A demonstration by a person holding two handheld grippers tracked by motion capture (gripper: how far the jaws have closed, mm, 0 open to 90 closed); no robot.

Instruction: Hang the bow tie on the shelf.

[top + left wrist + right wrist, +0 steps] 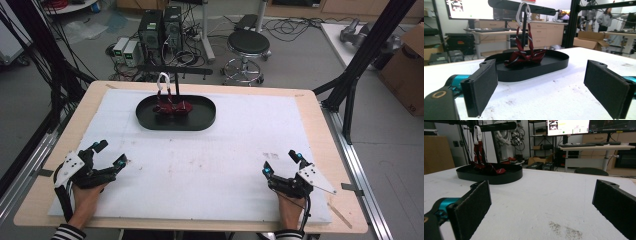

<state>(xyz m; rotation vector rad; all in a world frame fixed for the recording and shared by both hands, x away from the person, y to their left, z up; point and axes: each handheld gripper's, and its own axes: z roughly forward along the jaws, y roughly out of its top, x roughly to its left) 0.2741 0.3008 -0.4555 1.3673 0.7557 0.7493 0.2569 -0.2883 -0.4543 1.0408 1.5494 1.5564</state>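
Far across the table, left of centre: black tray (205,116) holding my red striped tie (172,107), long axis left-right, one end hooked on a white clip (163,82). Left gripper (110,155) nearer, I judge; right gripper (281,163) farther; both spread, empty.

tie's (171,108) pattern too small, forearms cut off at bottom edge

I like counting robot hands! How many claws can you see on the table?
2. The left claw sits open near the table's front left corner, and the right claw sits open near the front right corner.
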